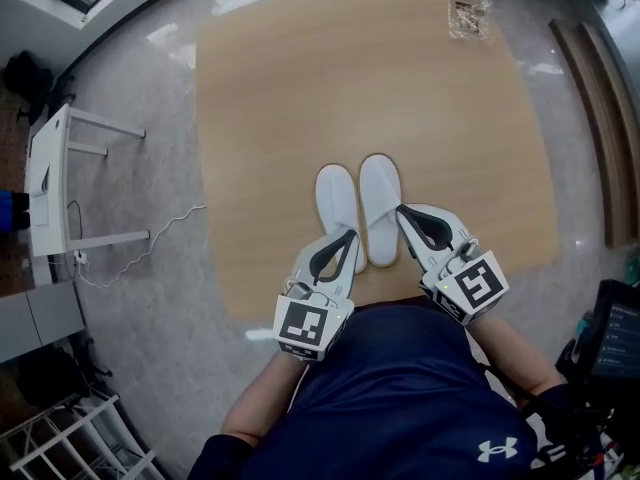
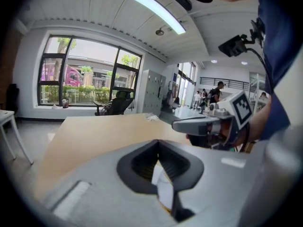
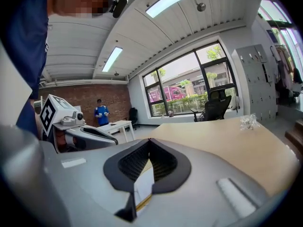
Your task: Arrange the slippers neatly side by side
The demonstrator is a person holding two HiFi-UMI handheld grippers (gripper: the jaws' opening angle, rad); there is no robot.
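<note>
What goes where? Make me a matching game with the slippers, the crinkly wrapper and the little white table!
Things:
1. slippers
2. plastic wrapper
3. little white table

Places:
A. on the floor, left of the wooden table
B. side by side, close to the wooden table's near edge
C. at the wooden table's far right corner

Right pairs: 1-B, 2-C, 3-A.
</note>
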